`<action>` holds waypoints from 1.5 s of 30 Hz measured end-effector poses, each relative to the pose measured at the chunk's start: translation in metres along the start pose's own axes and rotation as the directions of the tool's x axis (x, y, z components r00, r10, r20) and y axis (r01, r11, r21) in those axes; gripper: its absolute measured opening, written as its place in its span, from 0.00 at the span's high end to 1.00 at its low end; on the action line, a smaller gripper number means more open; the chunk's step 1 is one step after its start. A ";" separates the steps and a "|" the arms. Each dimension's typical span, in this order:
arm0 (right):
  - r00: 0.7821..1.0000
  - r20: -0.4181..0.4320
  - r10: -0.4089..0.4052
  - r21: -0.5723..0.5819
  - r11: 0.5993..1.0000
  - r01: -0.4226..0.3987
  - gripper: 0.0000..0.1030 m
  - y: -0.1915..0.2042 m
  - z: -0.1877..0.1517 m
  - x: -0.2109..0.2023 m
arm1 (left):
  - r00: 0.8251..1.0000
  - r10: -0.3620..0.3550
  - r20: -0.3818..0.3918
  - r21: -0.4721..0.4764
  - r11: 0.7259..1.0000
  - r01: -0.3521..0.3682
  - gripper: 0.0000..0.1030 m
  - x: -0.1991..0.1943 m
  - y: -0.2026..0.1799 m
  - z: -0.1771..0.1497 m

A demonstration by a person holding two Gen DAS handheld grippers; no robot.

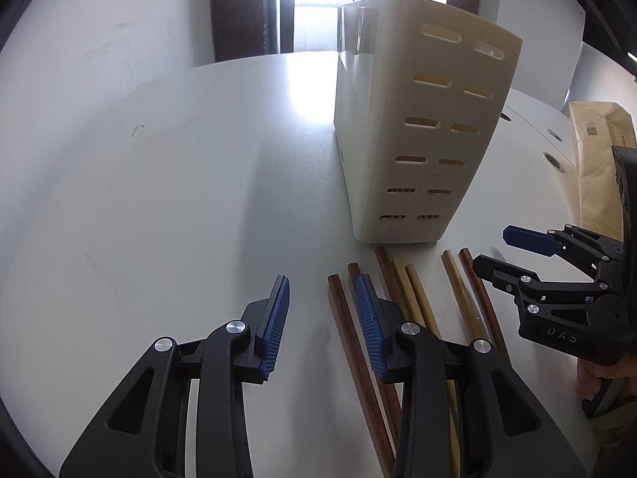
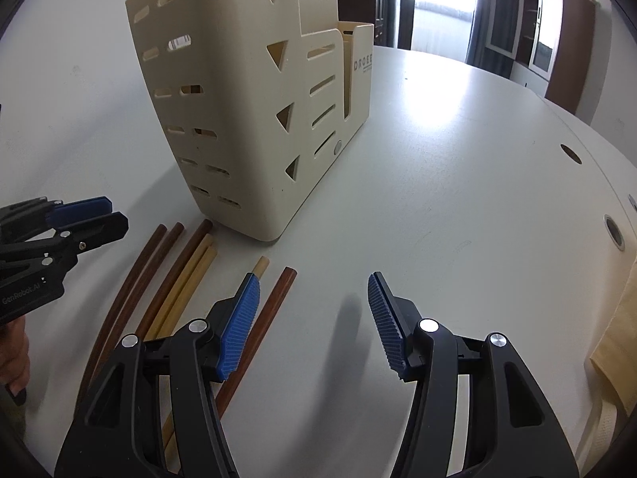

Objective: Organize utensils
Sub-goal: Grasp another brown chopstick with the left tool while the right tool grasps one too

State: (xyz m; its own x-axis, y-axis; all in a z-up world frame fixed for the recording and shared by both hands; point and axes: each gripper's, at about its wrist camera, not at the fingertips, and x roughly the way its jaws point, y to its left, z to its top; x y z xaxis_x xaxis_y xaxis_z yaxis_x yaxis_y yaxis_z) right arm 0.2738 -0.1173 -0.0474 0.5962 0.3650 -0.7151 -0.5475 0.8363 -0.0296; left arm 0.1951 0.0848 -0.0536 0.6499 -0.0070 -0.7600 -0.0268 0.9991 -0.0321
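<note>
A cream slotted utensil holder (image 1: 410,119) (image 2: 247,99) stands on the white table (image 1: 159,199). Several chopsticks lie side by side in front of it, some dark brown (image 1: 350,338) (image 2: 274,302) and some pale bamboo (image 1: 418,294) (image 2: 187,279). My left gripper (image 1: 323,279) (image 2: 116,213) hovers open over the left end of the row, with one dark stick showing between its fingers, untouched. To the right, my right gripper (image 2: 312,277) (image 1: 491,247) is open wider over the rightmost sticks and grips nothing. A pale stick stands inside the holder.
A brown paper bag (image 1: 593,151) (image 2: 621,338) lies at the table's right edge. Round cable holes (image 2: 613,233) are set in the tabletop near it. A person's hand (image 1: 597,378) (image 2: 12,354) holds each gripper. Dark cabinets and a bright doorway lie behind.
</note>
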 end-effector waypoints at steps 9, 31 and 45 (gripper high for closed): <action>0.999 -0.034 -0.017 -0.007 1.000 0.017 0.45 0.003 -0.004 0.008 | 0.999 0.000 -0.036 0.008 1.000 0.000 0.66 0.011 0.001 -0.005; 0.998 -0.045 0.036 -0.063 0.997 -0.039 0.85 0.014 -0.008 0.000 | 0.995 0.031 -0.090 0.066 0.998 -0.025 0.89 0.037 -0.013 0.000; 0.997 0.024 0.075 -0.007 0.997 -0.075 0.92 0.004 0.001 -0.029 | 0.999 -0.015 0.037 0.000 1.000 0.015 0.93 -0.005 0.003 0.011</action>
State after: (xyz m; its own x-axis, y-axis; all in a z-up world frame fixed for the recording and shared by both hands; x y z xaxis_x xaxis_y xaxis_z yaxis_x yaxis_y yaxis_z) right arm 0.2548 -0.1239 -0.0265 0.5674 0.4363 -0.6984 -0.5946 0.8038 0.0190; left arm 0.2002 0.0885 -0.0424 0.6780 -0.0209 -0.7348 -0.0165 0.9989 -0.0436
